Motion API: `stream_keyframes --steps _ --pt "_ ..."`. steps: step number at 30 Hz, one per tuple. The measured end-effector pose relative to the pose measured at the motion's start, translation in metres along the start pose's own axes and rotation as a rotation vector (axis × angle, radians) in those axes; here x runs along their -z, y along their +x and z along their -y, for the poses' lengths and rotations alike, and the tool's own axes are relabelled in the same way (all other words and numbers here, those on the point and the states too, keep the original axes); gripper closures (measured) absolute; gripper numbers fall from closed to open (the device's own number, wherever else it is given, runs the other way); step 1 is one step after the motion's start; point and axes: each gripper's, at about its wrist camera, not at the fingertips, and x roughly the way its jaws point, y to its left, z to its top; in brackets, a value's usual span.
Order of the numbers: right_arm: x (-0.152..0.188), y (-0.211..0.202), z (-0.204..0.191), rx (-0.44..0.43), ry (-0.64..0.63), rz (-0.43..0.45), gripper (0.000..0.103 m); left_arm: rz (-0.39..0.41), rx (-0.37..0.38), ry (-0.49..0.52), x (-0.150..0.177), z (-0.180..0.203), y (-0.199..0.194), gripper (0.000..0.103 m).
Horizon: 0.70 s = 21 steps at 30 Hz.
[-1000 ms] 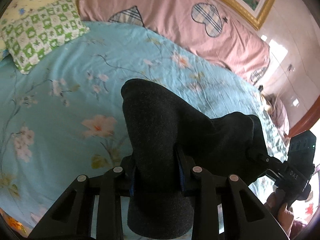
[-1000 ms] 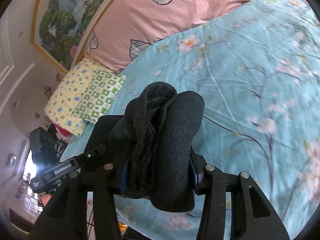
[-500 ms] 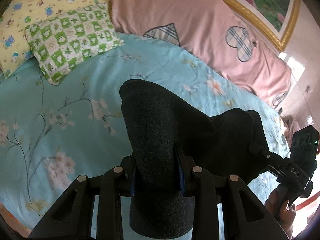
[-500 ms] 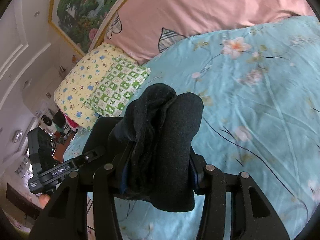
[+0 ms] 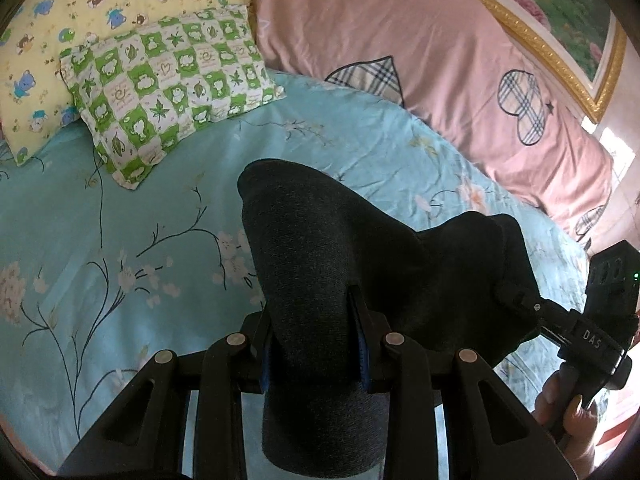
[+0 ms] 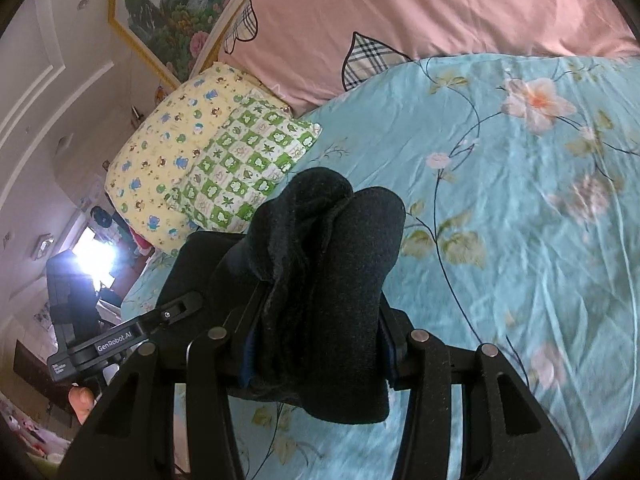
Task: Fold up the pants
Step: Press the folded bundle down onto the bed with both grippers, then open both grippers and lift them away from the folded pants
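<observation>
The dark charcoal pants (image 5: pixel 360 264) hang bunched between both grippers above the light blue flowered bedsheet (image 5: pixel 120 240). My left gripper (image 5: pixel 314 340) is shut on a thick fold of the pants, which bulges out past the fingers. My right gripper (image 6: pixel 320 332) is shut on another bunched fold of the pants (image 6: pixel 328 264). In the left wrist view the right gripper (image 5: pixel 520 300) shows at the right, clamped on the stretched cloth. In the right wrist view the left gripper (image 6: pixel 176 312) shows at the left.
A green checked pillow (image 5: pixel 168 88) and a yellow cartoon pillow (image 5: pixel 60 32) lie at the head of the bed. A pink quilt (image 5: pixel 420 48) with plaid patches lies along the back. A framed painting (image 6: pixel 172 4) hangs on the wall.
Both grippers have swung with the pants toward the pillows; the pillows and pink quilt now fill more of both views. The grips on the cloth have not changed.
</observation>
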Motion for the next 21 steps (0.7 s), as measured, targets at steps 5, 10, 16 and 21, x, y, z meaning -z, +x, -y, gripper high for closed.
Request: stream_keyframes --steps 5,10,16,21 --pt "-0.003 0.019 0.010 0.014 -0.003 -0.036 0.054 -0.038 -0.004 -0.016 0.001 -0.008 0.022 0.072" --pt "0.001 0.030 0.019 0.061 -0.012 -0.072 0.051 -0.048 -0.010 -0.014 0.009 -0.015 0.032 0.069" --pt "0.003 0.038 0.029 0.090 -0.017 -0.089 0.046 -0.063 -0.006 -0.007 0.013 -0.018 0.041 0.065" --pt "0.007 0.040 0.041 0.112 -0.006 -0.091 0.038 -0.062 -0.023 0.018 0.015 -0.015 0.048 0.059"
